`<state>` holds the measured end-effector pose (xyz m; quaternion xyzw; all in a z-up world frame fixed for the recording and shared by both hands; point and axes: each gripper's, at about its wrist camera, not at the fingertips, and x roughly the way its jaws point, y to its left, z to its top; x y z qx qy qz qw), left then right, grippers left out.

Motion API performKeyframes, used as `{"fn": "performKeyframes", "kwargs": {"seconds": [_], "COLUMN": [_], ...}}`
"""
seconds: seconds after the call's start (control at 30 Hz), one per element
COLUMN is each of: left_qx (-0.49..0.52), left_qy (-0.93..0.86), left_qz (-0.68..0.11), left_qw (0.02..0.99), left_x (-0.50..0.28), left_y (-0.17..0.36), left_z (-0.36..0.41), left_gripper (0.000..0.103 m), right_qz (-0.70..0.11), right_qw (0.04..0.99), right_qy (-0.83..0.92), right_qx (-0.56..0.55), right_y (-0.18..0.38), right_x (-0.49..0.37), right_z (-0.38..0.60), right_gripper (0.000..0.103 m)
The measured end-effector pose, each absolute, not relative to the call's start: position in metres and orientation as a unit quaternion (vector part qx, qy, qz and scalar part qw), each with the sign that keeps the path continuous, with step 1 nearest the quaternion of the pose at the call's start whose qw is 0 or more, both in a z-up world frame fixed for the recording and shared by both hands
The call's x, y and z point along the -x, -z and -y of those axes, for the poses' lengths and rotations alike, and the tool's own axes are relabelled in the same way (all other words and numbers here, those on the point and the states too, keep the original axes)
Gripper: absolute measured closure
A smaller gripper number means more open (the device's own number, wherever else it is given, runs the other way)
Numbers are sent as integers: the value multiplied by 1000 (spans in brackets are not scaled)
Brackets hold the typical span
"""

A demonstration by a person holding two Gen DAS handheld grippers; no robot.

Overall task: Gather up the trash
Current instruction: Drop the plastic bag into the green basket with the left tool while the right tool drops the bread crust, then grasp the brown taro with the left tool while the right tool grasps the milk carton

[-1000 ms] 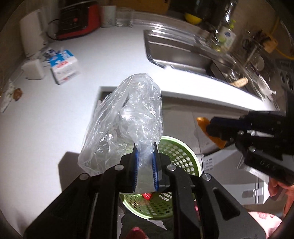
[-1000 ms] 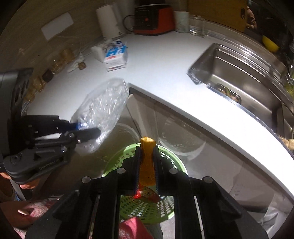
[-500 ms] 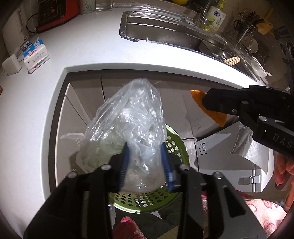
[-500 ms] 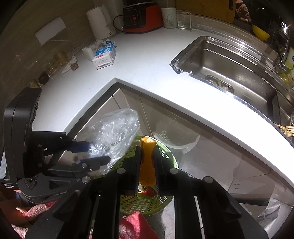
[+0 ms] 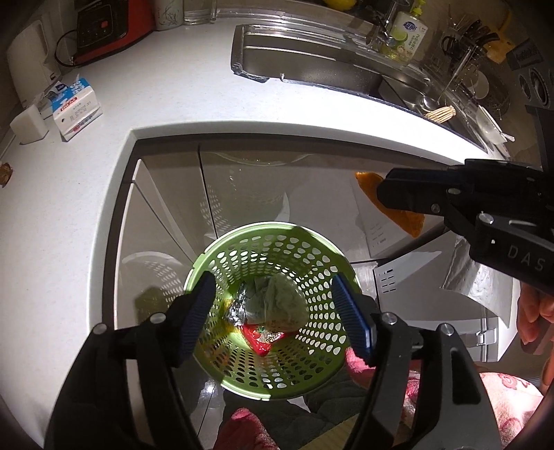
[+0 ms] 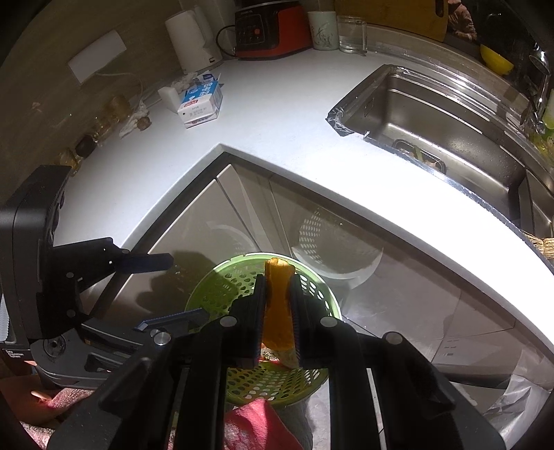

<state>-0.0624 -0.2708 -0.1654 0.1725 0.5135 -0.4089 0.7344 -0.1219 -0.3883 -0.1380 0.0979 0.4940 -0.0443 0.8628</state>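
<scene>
A green perforated bin (image 5: pixel 207 263) stands on the floor below the counter corner. The clear plastic bag (image 5: pixel 280 301) lies inside it on a red wrapper (image 5: pixel 258 341) and foil. My left gripper (image 5: pixel 277 315) is open and empty right above the bin mouth. My right gripper (image 6: pixel 278 301) is shut on an orange wrapper (image 6: pixel 277 304) and holds it above the bin rim (image 6: pixel 311 284). The orange wrapper also shows in the left wrist view (image 5: pixel 408 218), held off to the right of the bin. The left gripper shows in the right wrist view (image 6: pixel 152 287).
A white L-shaped counter (image 5: pixel 166 86) wraps around the bin. On it are a milk carton (image 5: pixel 76 110), a red appliance (image 5: pixel 107 27) and a white kettle (image 6: pixel 192 38). A steel sink (image 6: pixel 439 121) is at the right. Glossy cabinet doors (image 6: pixel 214 228) stand behind the bin.
My left gripper opened and let the plastic bag go; the bag dropped into the green bin. The right gripper still holds the orange wrapper and sits lower over the bin.
</scene>
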Motion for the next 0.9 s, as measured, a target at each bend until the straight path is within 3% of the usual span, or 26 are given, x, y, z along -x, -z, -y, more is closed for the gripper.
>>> {"fn": "performKeyframes", "kwargs": {"seconds": [0.27, 0.37, 0.43, 0.47, 0.5, 0.63, 0.7, 0.9], "left_qx": [-170, -169, -165, -164, -163, -158, -154, -145], "left_qy": [386, 378, 373, 371, 368, 358, 351, 342], "left_qz": [-497, -494, -493, -493, -492, -493, -493, -483], "left_qw": [759, 765, 768, 770, 772, 777, 781, 793], "left_x": [49, 44, 41, 39, 38, 31, 27, 19], "left_y": [154, 151, 150, 149, 149, 148, 146, 138], "left_z": [258, 252, 248, 247, 245, 236, 232, 222], "left_gripper": [29, 27, 24, 23, 22, 21, 15, 15], "right_qz": [-507, -514, -520, -519, -519, -519, -516, -509], "right_qw": [856, 852, 848, 848, 849, 848, 850, 854], "right_qy": [36, 30, 26, 29, 32, 36, 40, 43], "right_qx": [-96, -95, -98, -99, -98, -98, -96, -94], "right_y": [145, 149, 152, 153, 152, 150, 148, 142], "right_x": [118, 117, 116, 116, 116, 112, 109, 97], "right_z": [380, 374, 371, 370, 370, 368, 368, 369], "right_gripper": [86, 79, 57, 40, 32, 17, 15, 11]}}
